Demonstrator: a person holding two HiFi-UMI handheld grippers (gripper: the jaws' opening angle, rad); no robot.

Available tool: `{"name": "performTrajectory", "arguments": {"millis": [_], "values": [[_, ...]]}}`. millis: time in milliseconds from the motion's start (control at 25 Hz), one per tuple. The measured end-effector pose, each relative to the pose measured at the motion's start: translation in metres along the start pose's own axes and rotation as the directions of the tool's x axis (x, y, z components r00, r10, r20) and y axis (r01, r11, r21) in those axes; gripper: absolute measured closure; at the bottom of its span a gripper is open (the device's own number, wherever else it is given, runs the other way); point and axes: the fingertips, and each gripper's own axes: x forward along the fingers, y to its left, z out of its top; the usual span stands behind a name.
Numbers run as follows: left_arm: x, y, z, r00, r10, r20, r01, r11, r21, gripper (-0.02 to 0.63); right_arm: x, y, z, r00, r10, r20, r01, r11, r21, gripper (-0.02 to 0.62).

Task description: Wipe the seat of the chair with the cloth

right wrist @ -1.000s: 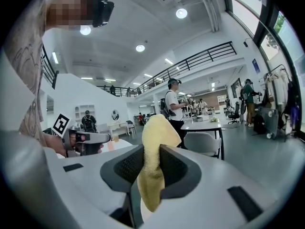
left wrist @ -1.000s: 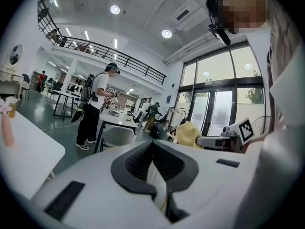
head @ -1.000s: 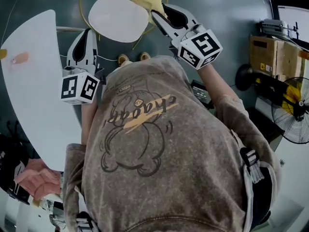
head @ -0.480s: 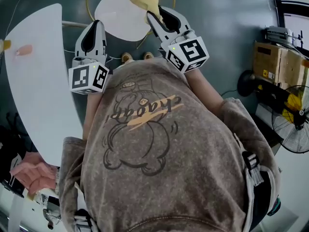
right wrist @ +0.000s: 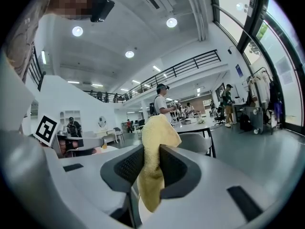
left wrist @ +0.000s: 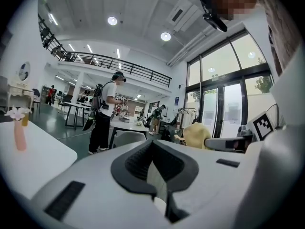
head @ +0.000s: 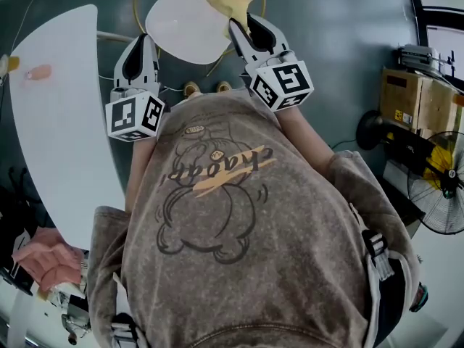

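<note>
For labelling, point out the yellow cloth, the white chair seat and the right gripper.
Yellow cloth [right wrist: 159, 132]: right gripper view, bunched top.
White round chair seat [head: 177, 17]: head view, bare middle.
Right gripper [head: 245, 22]: head view, between its fingertips.

The round white chair seat [head: 181, 22] lies ahead of us, between our grippers. Our left gripper [head: 141, 40] is just beside its left edge and our right gripper [head: 245, 24] at its right edge, with the yellow cloth [head: 228, 0] in that gripper's jaws over the rim. A large white table [head: 58, 122] lies to our left, and a cardboard box [head: 409, 96] is well off to our right.
</note>
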Motion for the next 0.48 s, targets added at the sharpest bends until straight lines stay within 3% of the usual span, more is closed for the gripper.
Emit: {"name": "performTrajectory", "arguments": {"millis": [480], "values": [[-0.0046,-0.0085,0.0012,1.0,-0.005,-0.005,0.005,1.0,0.019,0.597,-0.0048,0.0055,-0.0038,1.0,-0.004,-0.02,0.004,1.0,-0.024,0.482]]}}
